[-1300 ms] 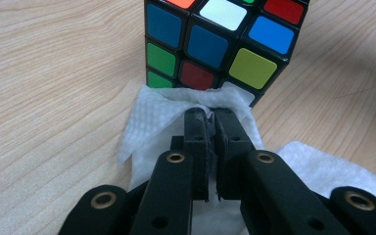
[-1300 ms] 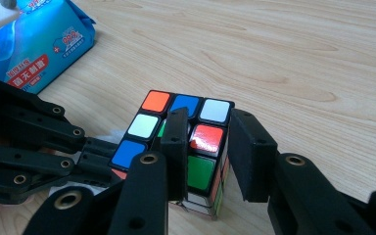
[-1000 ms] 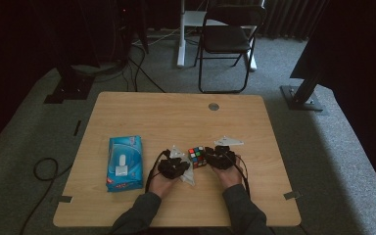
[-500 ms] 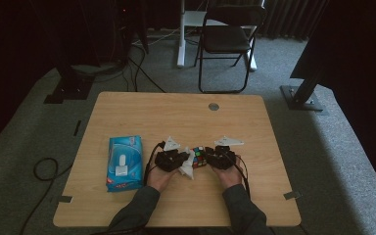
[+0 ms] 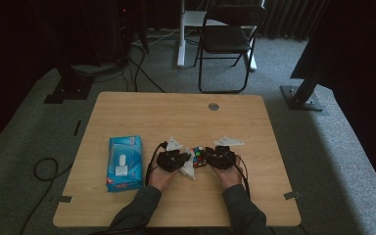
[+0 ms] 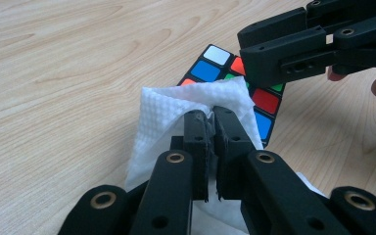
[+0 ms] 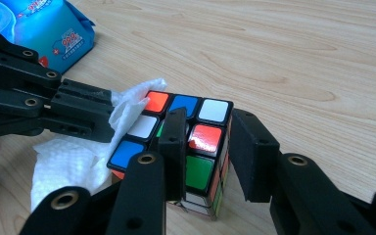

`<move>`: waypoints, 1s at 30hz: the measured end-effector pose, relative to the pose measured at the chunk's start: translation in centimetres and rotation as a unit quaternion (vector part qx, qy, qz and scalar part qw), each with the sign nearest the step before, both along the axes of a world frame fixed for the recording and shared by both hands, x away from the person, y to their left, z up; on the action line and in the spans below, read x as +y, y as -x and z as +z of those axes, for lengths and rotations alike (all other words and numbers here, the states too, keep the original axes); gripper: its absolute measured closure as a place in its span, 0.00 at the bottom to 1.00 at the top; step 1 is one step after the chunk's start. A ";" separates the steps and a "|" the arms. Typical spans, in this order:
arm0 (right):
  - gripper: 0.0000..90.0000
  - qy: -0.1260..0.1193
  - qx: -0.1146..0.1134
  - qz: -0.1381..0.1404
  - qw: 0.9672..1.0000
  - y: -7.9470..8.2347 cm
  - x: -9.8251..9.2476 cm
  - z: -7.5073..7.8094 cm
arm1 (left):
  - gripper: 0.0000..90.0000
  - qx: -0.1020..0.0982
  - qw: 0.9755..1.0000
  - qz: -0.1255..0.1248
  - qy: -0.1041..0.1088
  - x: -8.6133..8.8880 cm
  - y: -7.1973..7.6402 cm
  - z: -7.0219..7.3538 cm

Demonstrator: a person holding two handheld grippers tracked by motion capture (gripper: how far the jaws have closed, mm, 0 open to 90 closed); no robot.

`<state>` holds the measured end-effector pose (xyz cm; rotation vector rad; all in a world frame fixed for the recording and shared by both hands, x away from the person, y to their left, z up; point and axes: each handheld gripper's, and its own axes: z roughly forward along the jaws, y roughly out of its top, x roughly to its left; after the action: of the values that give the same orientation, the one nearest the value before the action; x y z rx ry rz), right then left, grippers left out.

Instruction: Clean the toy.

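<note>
Cube (image 7: 186, 147) sits mid-table, clamped in the right gripper (image 7: 210, 142); left gripper (image 6: 210, 122), jaws pinched on a wipe (image 6: 161, 127), presses it onto the cube's top from the left.

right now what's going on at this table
A person is cleaning a puzzle cube with a white wipe. The right gripper is shut on one corner of the cube, holding it on the wooden table. The left gripper is shut on the wipe and presses it against the cube's side. A blue pack of wipes lies flat on the table to the person's left, apart from both hands.
</note>
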<state>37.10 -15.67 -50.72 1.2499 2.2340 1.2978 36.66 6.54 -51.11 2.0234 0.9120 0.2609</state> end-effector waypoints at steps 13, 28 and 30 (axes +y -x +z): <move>0.76 -0.002 0.000 0.000 1.000 0.0 0.0 0.0 | 0.95 0.001 1.000 0.004 -0.001 0.0 0.0 -0.1; 0.75 -0.003 0.000 0.000 1.000 0.0 -0.1 -0.1 | 0.95 0.009 1.000 0.020 -0.013 -0.2 0.2 -0.2; 0.75 -0.003 0.000 0.000 1.000 0.0 -0.1 -0.1 | 0.96 0.015 0.999 0.019 -0.020 -0.2 0.1 -0.5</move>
<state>37.11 -15.73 -50.78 1.2531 2.2315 1.3058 36.52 6.34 -51.63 2.0536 0.9719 0.2735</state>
